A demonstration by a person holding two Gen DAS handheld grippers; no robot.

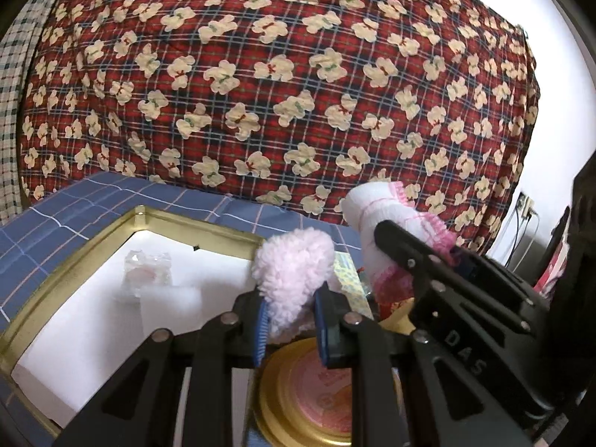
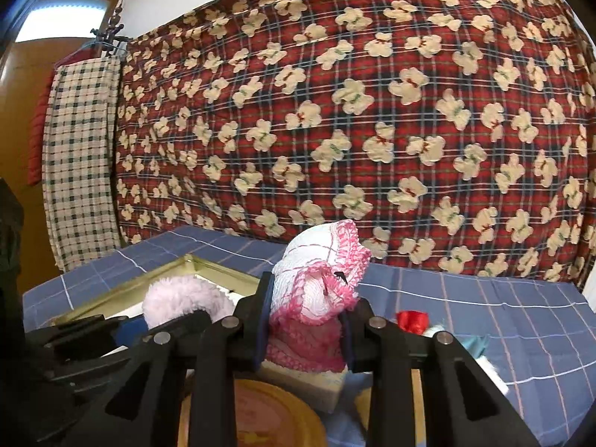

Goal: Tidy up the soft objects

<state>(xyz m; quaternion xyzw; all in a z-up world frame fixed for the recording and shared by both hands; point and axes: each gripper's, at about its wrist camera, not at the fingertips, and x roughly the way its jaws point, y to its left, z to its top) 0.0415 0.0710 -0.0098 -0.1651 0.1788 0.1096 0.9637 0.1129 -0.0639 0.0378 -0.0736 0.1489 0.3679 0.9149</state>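
Observation:
My left gripper point(image 1: 292, 326) is shut on a fluffy pale pink soft piece point(image 1: 294, 264), held up over the near corner of a gold-rimmed tin box point(image 1: 74, 257). Its blue pads press the fluff from both sides. Just to its right my right gripper point(image 2: 307, 326) is shut on a white cloth with pink crocheted edging point(image 2: 320, 283), which bulges up above the fingers. The same cloth point(image 1: 376, 223) and the right gripper's black body show in the left wrist view, and the pink fluff point(image 2: 182, 301) shows at the left of the right wrist view.
The box has a white lining with a crumpled clear wrapper point(image 1: 147, 268) inside. A round gold lid point(image 1: 313, 395) lies below the grippers. The blue checked tablecloth point(image 2: 503, 316) carries a small red item point(image 2: 411, 320) and a teal scrap. A red bear-print quilt point(image 2: 354, 119) hangs behind.

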